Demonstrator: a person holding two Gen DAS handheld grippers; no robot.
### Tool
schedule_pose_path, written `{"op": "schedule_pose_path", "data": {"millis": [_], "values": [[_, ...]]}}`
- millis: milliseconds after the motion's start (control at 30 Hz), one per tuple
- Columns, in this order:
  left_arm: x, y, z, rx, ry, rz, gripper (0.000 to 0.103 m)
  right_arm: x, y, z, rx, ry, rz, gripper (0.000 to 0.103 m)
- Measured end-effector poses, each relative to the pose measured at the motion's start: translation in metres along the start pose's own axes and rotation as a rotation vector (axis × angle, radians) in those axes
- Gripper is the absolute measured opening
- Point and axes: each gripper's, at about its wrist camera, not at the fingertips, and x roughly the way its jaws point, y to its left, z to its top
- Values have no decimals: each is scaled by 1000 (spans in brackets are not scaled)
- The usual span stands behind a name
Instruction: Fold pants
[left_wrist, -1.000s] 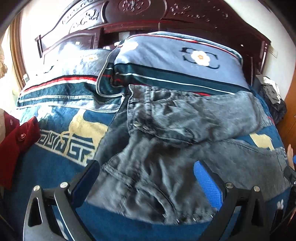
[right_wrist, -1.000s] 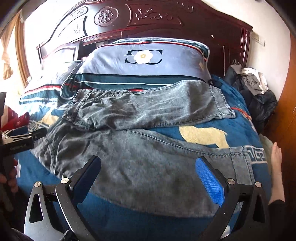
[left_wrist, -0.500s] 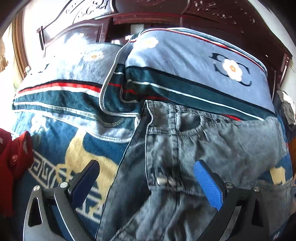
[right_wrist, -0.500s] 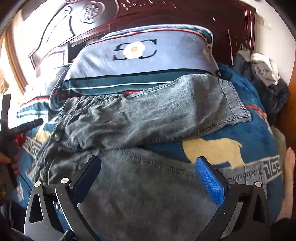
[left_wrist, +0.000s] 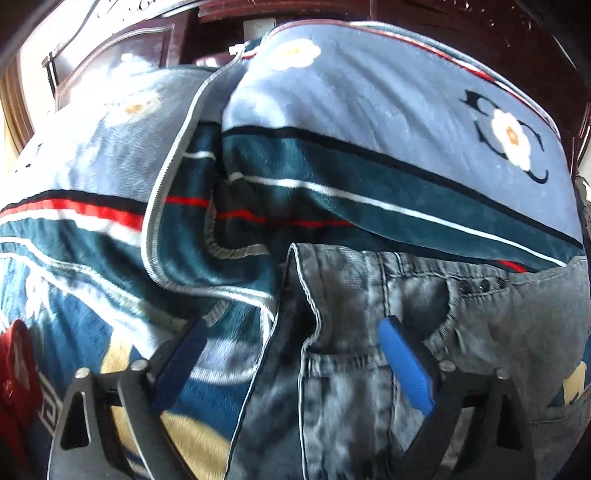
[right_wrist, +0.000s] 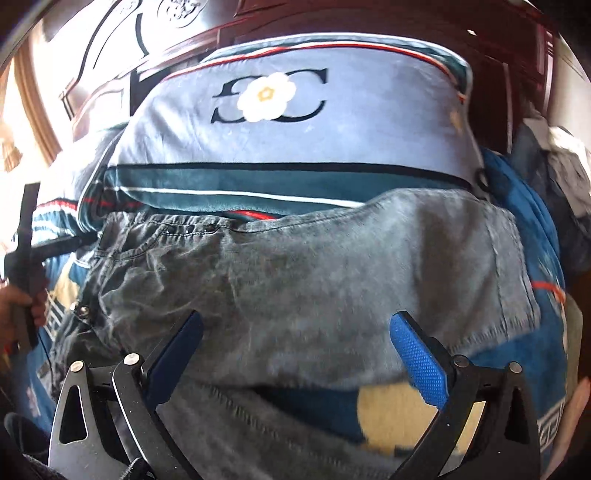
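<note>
Grey denim pants (right_wrist: 314, 280) lie on the bed, one leg folded across below the pillows, the other leg nearer me. In the left wrist view the waistband corner (left_wrist: 354, 295) with its pocket and rivets lies between my fingers. My left gripper (left_wrist: 291, 343) is open, low over that waistband corner, holding nothing. My right gripper (right_wrist: 295, 336) is open over the lower edge of the folded leg, empty. The left gripper also shows at the left edge of the right wrist view (right_wrist: 26, 258), held by a hand.
Two blue flowered pillows (left_wrist: 369, 122) lean on a dark carved wooden headboard (right_wrist: 155, 44). A blue blanket with tan animal figures (right_wrist: 391, 410) covers the bed. Red cloth (left_wrist: 18, 362) lies at the far left. A heap of dark clothes (right_wrist: 561, 177) sits at the right.
Both grippers have moved forward toward the pillows and lower. The left one went from the crotch area up to the waistband corner; the right one went from the near leg to the folded leg.
</note>
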Motion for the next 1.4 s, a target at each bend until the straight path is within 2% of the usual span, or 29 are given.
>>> {"op": "schedule_pose_path", "data": {"millis": [133,200,233,333,367,400,500,633,667,767,800,867,900,967,1033,1100,1233,1400], "values": [[24,-1,4,0,43,-6,80,24,5,10,-59,24,1,100],[35,-5,5,6,64,-18,69,38,6,19,-93,36,-5,98],[40,-7,5,10,72,-20,67,44,6,24,-105,43,-6,98],[48,-9,7,12,64,-10,53,64,1,45,-160,83,-21,96],[48,-8,8,9,57,-2,40,71,-4,55,-177,102,-30,96],[48,-4,8,6,49,-1,31,74,-7,60,-183,104,-40,96],[38,9,7,-17,13,-76,21,82,-20,77,-208,110,-65,96],[10,17,4,-11,-47,-142,19,94,-22,87,-301,129,-103,96],[4,21,4,-16,-56,-160,14,98,-20,88,-330,138,-109,96],[-15,33,2,-18,-90,-210,10,111,-11,85,-433,174,-131,96],[-18,33,1,-15,-100,-224,2,118,-8,84,-467,198,-148,96],[-30,30,3,-7,-124,-247,2,128,-5,80,-522,234,-183,96],[-32,27,4,1,-124,-260,2,132,-3,78,-554,246,-209,92],[-29,30,9,20,-113,-240,2,135,-4,74,-564,261,-222,70],[-19,30,12,25,-89,-229,2,137,-7,77,-540,285,-219,30],[-11,30,9,8,-64,-216,3,135,-9,77,-535,309,-196,15],[7,36,4,-7,-37,-210,12,123,-6,65,-569,305,-189,11],[17,28,8,-60,-21,-282,33,104,-10,63,-533,258,-165,11]]}}
